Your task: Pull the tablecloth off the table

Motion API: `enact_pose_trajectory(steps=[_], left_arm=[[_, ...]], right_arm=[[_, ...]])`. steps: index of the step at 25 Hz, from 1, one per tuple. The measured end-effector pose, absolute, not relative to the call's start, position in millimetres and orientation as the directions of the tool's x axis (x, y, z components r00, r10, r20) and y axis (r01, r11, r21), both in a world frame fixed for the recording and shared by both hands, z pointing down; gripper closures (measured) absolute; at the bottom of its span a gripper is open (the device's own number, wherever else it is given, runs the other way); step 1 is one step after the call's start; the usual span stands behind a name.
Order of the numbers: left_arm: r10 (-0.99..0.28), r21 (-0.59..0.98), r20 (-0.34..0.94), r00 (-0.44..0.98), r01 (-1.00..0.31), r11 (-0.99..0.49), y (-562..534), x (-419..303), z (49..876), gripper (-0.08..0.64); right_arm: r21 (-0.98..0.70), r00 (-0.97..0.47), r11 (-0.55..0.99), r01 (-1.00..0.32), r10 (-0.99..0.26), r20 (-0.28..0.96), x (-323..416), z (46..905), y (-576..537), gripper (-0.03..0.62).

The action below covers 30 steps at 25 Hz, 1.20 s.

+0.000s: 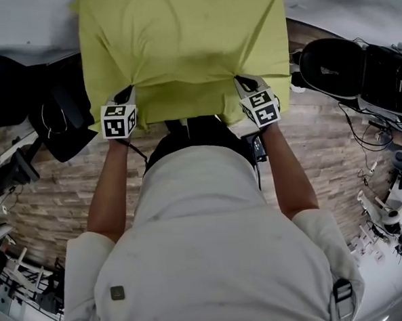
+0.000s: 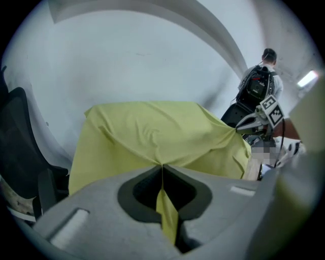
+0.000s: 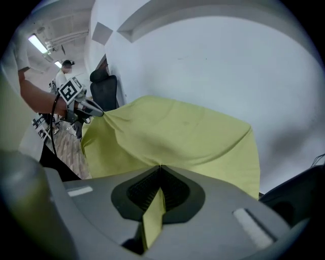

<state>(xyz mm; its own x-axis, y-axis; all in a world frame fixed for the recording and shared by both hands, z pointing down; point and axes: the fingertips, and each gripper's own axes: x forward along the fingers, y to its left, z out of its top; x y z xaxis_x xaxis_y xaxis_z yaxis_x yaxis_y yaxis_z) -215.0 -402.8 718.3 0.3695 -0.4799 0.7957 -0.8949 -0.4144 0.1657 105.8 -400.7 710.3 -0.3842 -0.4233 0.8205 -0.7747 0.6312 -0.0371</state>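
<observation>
A yellow-green tablecloth [image 1: 180,42] covers the table ahead of me and hangs over its near edge. My left gripper [image 1: 128,94] is shut on the cloth's near left part, and the fabric rises in a peak toward it. My right gripper [image 1: 240,81] is shut on the near right part in the same way. In the left gripper view a strip of the tablecloth [image 2: 166,216] runs down between the closed jaws of the left gripper [image 2: 162,166]. The right gripper view shows the tablecloth [image 3: 183,132] pinched the same way in the right gripper [image 3: 160,166].
A black office chair [image 1: 55,111] stands left of the table. Another black chair [image 1: 334,63] and dark equipment sit to the right. The wood-look floor [image 1: 322,135] holds cables and stands at both sides. A white wall [image 2: 142,56] lies behind the table, where a person [image 2: 261,76] stands far right.
</observation>
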Motion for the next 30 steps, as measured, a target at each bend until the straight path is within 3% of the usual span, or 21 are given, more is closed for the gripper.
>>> enact_pose_trajectory(steps=[14,23,30], left_arm=[[-0.664,0.143,0.565,0.49,-0.851,-0.506,-397,-214,568,0.554],[-0.768,0.102,0.375,0.519,-0.847,-0.522,-397,-244,457,0.554],[-0.829,0.05,0.224,0.512,-0.856,-0.515,-379,-248,369,0.554]], right_arm=[[0.016,-0.416,0.547,-0.837,-0.656,0.63,78,580,-388,0.578],[0.098,-0.467,0.544,-0.833,-0.788,0.402,36,449,-386,0.578],[0.182,-0.527,0.566,-0.804,-0.82,0.224,28,352,-361,0.578]])
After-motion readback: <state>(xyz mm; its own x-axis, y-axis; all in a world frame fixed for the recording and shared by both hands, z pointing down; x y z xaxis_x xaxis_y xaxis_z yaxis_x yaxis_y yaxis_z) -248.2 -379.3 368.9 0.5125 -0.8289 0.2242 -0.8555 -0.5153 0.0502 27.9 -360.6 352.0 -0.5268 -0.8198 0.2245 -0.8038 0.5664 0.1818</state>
